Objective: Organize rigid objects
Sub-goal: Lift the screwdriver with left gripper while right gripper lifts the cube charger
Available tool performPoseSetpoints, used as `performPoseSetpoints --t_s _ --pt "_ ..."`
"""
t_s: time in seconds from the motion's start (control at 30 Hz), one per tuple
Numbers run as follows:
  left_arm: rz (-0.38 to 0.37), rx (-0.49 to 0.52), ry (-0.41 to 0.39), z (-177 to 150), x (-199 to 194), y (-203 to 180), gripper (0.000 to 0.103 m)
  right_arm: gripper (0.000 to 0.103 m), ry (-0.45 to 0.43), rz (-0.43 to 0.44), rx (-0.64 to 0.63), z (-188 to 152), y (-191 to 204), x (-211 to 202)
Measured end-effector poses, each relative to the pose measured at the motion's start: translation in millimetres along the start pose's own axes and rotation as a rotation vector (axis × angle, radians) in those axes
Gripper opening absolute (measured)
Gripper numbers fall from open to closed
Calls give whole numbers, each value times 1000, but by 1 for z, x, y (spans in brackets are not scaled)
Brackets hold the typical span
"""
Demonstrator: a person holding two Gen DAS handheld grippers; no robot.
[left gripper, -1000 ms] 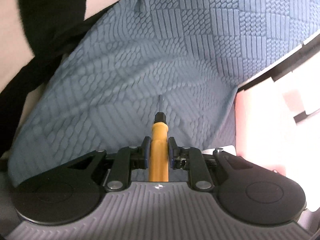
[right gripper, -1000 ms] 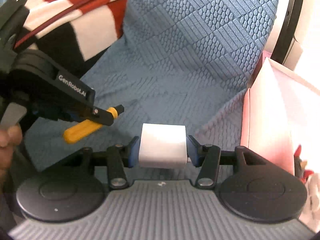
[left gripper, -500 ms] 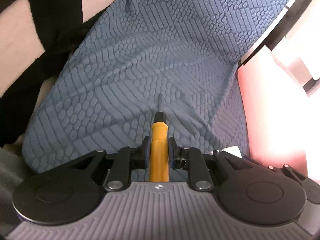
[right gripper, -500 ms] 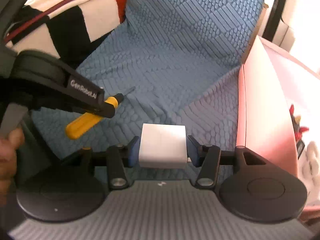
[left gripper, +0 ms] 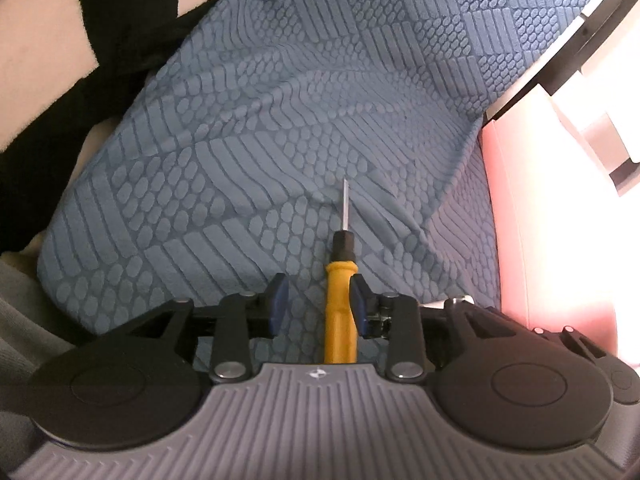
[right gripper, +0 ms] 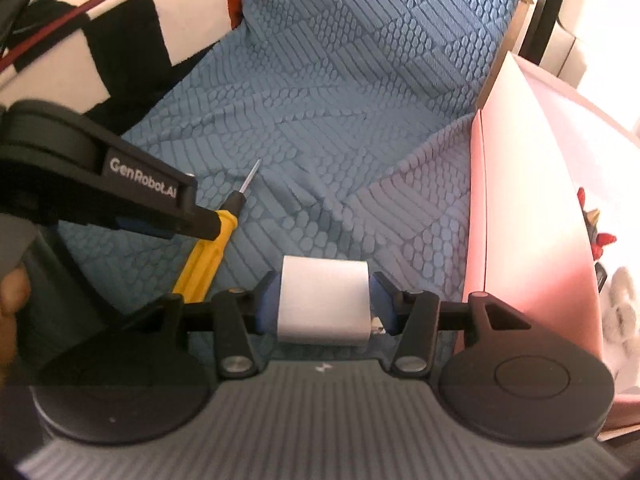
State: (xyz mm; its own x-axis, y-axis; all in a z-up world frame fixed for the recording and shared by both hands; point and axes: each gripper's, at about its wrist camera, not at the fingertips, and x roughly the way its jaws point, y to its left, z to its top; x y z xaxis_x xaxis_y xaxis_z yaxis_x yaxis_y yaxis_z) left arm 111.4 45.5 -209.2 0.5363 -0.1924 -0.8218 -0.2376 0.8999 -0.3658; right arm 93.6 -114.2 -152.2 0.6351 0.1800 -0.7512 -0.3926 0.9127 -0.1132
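Screwdriver (left gripper: 341, 300), yellow handle, black collar, thin metal shaft: lies between the jaws of the left gripper (left gripper: 319, 300), shaft pointing away from the camera over the blue cloth (left gripper: 280, 120). Left jaws have just been opening; they now stand spread. In the left wrist view the handle sits against the right-hand pad, with a clear gap to the left-hand pad, so nothing pinches it. From the right wrist view the same screwdriver (right gripper: 212, 240) slants under the left gripper (right gripper: 196, 220), handle end low, tip up toward the cloth's folds; whether the handle rests on the cloth I cannot tell.

White block (right gripper: 323, 300): pinched between the blue pads of the right gripper (right gripper: 323, 302), both pads pressed on its sides. A small metal part shows at its lower right corner.

Blue cloth: embossed with panels of scales and ribs, rumpled beneath both grippers.

Pink box (right gripper: 520, 200): just right of the right gripper, its wall against the cloth edge; small red items inside, too blurred to identify. Also seen at the right of the left wrist view (left gripper: 560, 220).

Black-and-white blanket (right gripper: 120, 40) with red patches: upper left. Part of a hand (right gripper: 10, 304) at the left edge.
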Motion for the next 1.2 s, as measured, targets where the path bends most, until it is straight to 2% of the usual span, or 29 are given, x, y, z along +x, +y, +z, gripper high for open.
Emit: performPoseSetpoints --t_s 0.27,0.33,0.47,0.67,0.7,0.77,1.0,1.2 --pt "-19 82 -13 0 5 -14 39 54 -3 1 -2 2 0 14" --pt "-25 83 -4 0 9 -15 39 54 -2 0 -8 2 1 14" --pt "-14 97 -6 0 12 -17 38 53 -6 -56 -34 1 1 13" --pt "-11 117 -7 3 16 -17 37 54 -10 -50 -20 -2 -3 15" --pt "-12 123 -9 4 16 -18 36 54 -13 -48 -16 -2 -3 15" --pt "-5 137 -11 4 19 -18 22 54 -18 -39 5 -3 -5 16" --pt "-17 166 -35 4 13 -21 21 53 -32 -29 56 0 -11 11" --pt "-72 145 -65 3 -9 -19 21 53 -61 0 94 10 -16 -12"
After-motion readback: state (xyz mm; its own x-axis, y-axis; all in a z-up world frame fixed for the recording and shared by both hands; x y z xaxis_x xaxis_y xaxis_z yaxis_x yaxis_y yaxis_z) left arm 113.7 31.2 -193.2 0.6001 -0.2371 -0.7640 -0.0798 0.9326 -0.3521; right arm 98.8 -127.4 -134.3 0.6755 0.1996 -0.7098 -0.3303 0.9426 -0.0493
